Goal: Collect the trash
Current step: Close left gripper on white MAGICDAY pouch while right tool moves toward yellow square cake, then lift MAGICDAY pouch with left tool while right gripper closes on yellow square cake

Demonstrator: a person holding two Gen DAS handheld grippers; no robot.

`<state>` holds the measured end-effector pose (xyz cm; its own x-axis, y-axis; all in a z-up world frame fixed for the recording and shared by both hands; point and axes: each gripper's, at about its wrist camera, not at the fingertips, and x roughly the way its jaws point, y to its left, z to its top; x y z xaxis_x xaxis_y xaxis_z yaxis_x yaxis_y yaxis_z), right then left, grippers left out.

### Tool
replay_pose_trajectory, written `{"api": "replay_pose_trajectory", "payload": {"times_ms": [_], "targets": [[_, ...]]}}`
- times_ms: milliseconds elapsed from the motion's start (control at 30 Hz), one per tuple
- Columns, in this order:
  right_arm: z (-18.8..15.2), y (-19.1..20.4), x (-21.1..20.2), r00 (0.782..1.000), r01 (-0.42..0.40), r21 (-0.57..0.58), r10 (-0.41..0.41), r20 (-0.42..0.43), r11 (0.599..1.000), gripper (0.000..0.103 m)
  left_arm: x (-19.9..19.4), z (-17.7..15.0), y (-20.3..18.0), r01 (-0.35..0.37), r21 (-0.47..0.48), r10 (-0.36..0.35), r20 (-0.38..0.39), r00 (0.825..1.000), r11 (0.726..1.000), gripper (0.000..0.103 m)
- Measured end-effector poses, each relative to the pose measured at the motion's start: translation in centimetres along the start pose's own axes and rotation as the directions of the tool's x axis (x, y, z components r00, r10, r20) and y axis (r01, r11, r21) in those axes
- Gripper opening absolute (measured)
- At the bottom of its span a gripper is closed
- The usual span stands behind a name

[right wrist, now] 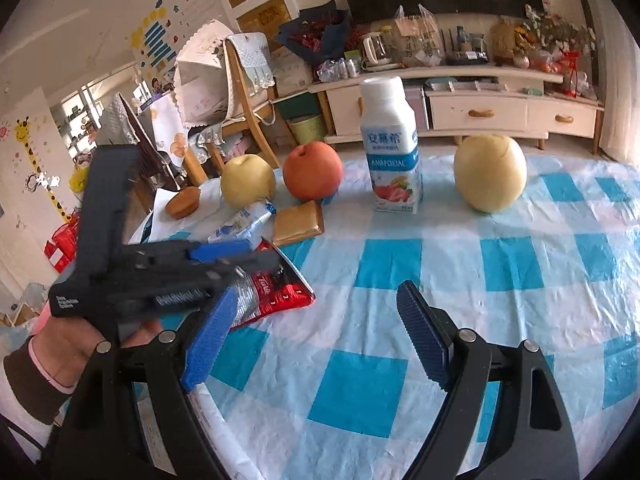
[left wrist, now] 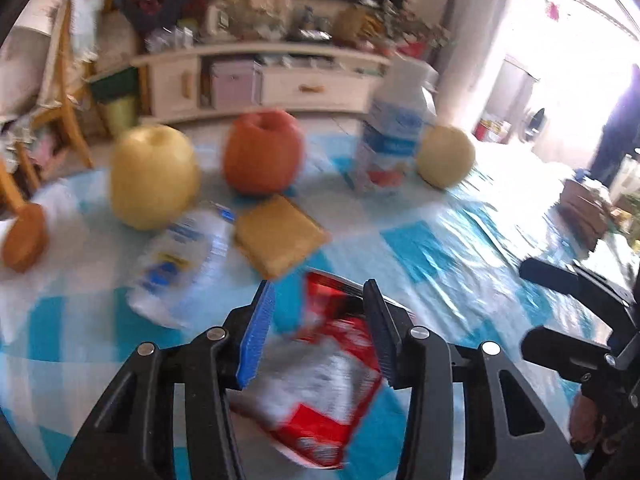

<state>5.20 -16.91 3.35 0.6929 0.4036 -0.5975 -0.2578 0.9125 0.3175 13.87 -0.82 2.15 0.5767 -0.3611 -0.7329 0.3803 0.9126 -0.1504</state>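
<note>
**Left jaws around the red wrapper, grip not proven**

My left gripper (left wrist: 318, 284) is about half narrowed and straddles the red wrapper (left wrist: 324, 360), which lies flat on the checked tablecloth (left wrist: 440, 248) at the near edge of the clutter. I see cloth between the blue pad (left wrist: 256, 332) and the wrapper edge, so I read no real pinch yet, though the left view is badly smeared. My right gripper (right wrist: 317, 289) is wide and empty, hanging over bare cloth just beside the wrapper

Risks as I judge them:
- Foil is thin and slick; if the pads meet above it they shut on air, or catch only a corner that slides out on the lift
- Pads dipping too low could pinch the plastic cloth with the wrapper and drag it; the upright yogurt bottle (left wrist: 394, 136) and the red apple (left wrist: 262, 152) would tip or roll
- The crushed water bottle (left wrist: 180, 264) and the brown packet (left wrist: 280, 236) sit near the fingertips; a sideways sweep knocks them away and makes the later picks harder
- The two grippers are near each other, so swinging across could clash them
</note>
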Motion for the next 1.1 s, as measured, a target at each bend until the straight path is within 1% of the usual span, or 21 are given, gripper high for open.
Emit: {"api": "replay_pose_trajectory", "payload": {"times_ms": [67,100,133,200,267,333,367,433,533,567,633,767,833,933,1100], "targets": [[-0.1,-0.1,0.2,1.0,-0.006,0.002,0.006,-0.012,1.0,0.083,-0.4,0.4,1.3,-0.053,-0.026,0.053,0.025,0.998,0.998,0.048],[-0.1,-0.1,0.3,1.0,-0.011,0.005,0.011,-0.019,1.0,0.083,-0.3,0.6,2.1,-0.103,-0.021,0.104,0.025,0.994,0.994,0.048],[-0.1,-0.1,0.3,1.0,-0.015,0.007,0.015,-0.023,1.0,0.083,-0.3,0.9,2.7,-0.128,-0.011,0.128,0.019,0.992,0.992,0.049],[-0.2,-0.1,0.5,0.999,-0.02,0.012,0.02,-0.033,1.0,0.083,0.6,1.2,4.2,-0.181,-0.005,0.181,-0.003,0.984,0.984,0.06],[-0.3,-0.1,0.8,0.999,-0.023,0.019,0.024,-0.042,1.0,0.084,1.1,1.5,5.2,-0.197,-0.017,0.197,-0.014,0.98,0.98,0.064],[-0.3,-0.1,1.0,0.998,-0.032,0.029,0.034,-0.055,0.999,0.084,2.2,1.9,6.2,-0.203,-0.021,0.202,-0.041,0.979,0.979,0.066],[-0.4,-0.2,1.2,0.997,-0.037,0.033,0.039,-0.065,0.999,0.084,2.8,2.0,6.6,-0.211,-0.015,0.21,-0.058,0.976,0.977,0.069],[-0.5,-0.1,1.4,0.996,-0.038,0.036,0.041,-0.076,0.999,0.086,3.5,2.2,6.9,-0.205,-0.002,0.204,-0.072,0.976,0.979,0.072],[-0.6,-0.1,1.5,0.996,-0.036,0.033,0.039,-0.08,0.999,0.09,4.2,2.4,6.7,-0.192,0.015,0.193,-0.086,0.977,0.981,0.071],[-0.6,-0.1,1.5,0.996,-0.036,0.033,0.038,-0.081,0.999,0.09,4.6,2.4,6.5,-0.189,0.026,0.191,-0.096,0.977,0.982,0.07],[-0.6,0.0,1.4,0.996,-0.035,0.033,0.038,-0.079,0.999,0.09,4.9,2.5,6.0,-0.182,0.032,0.184,-0.085,0.979,0.983,0.062],[-0.5,0.0,1.2,0.997,-0.031,0.028,0.033,-0.071,0.999,0.09,5.1,2.4,5.0,-0.18,0.036,0.182,-0.082,0.98,0.983,0.061],[-0.4,0.0,1.1,0.997,-0.026,0.022,0.028,-0.067,0.999,0.09,5.0,2.0,3.9,-0.167,0.046,0.17,-0.082,0.982,0.985,0.061],[-0.3,-0.4,1.0,0.998,-0.016,0.021,0.017,-0.061,1.0,0.09,4.4,0.9,2.2,-0.129,0.069,0.134,-0.081,0.988,0.989,0.061],[0.0,-1.1,0.7,0.999,0.007,0.038,-0.005,-0.051,0.999,0.09,3.0,-1.7,-2.6,-0.043,0.147,0.057,-0.092,0.994,0.988,0.061]]}}
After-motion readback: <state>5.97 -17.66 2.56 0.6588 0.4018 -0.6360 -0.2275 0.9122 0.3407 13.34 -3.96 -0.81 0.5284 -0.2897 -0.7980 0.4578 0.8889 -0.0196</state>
